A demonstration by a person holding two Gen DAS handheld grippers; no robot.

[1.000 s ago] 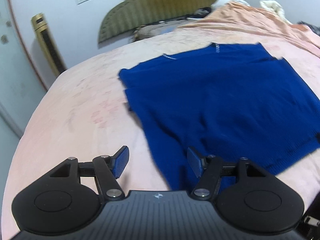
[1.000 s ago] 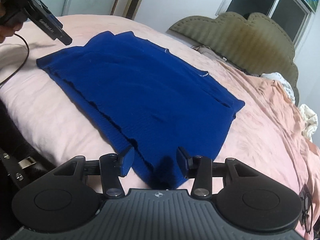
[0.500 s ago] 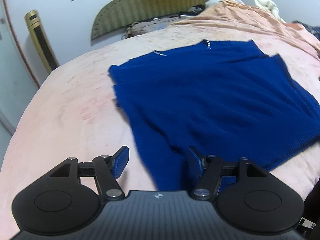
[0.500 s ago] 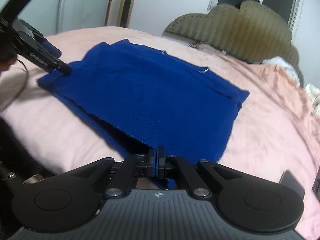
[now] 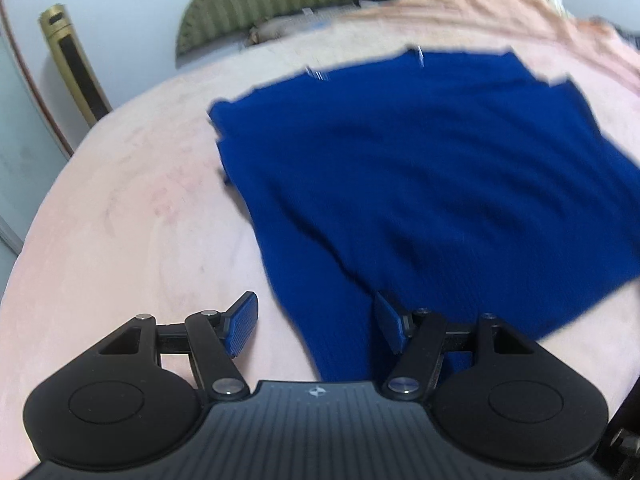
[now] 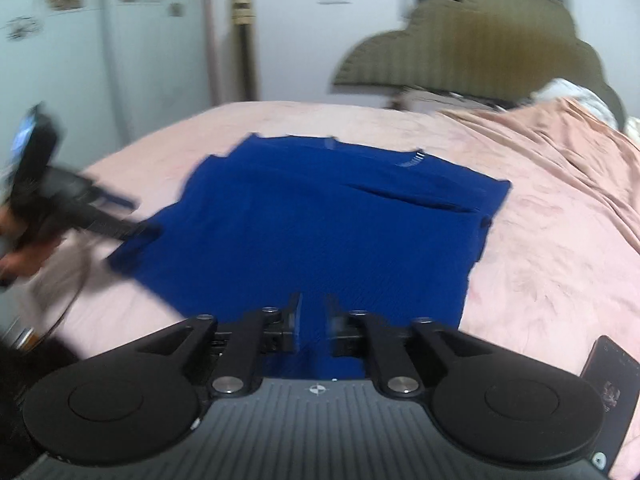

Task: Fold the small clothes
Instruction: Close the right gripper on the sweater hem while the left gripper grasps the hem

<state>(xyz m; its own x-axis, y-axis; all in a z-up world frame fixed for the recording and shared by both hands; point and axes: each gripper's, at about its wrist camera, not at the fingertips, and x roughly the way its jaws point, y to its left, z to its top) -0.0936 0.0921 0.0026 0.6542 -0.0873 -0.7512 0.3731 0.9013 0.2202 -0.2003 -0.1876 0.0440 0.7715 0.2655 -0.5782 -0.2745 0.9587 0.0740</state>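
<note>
A dark blue knitted sweater (image 5: 420, 184) lies flat on a pink bed. In the left wrist view my left gripper (image 5: 316, 328) is open, its jaws either side of the sweater's near left corner. In the right wrist view the sweater (image 6: 328, 232) fills the middle. My right gripper (image 6: 314, 324) has a narrow gap between its jaws, with the sweater's near hem lying in the gap. The frame is blurred, so the grip is unclear. The left gripper (image 6: 120, 220) shows at the sweater's left corner.
The pink bedsheet (image 5: 132, 220) spreads all around the sweater. An olive headboard (image 6: 472, 36) stands at the far end with crumpled bedding (image 6: 572, 92) beside it. A dark phone (image 6: 608, 376) lies on the bed at the right. A tall gold appliance (image 5: 74, 68) stands by the wall.
My right gripper shut on the sweater's near hem, then its jaws parted slightly. The right view swung to face the headboard. The left gripper stayed open and moved closer to the sweater's corner.
</note>
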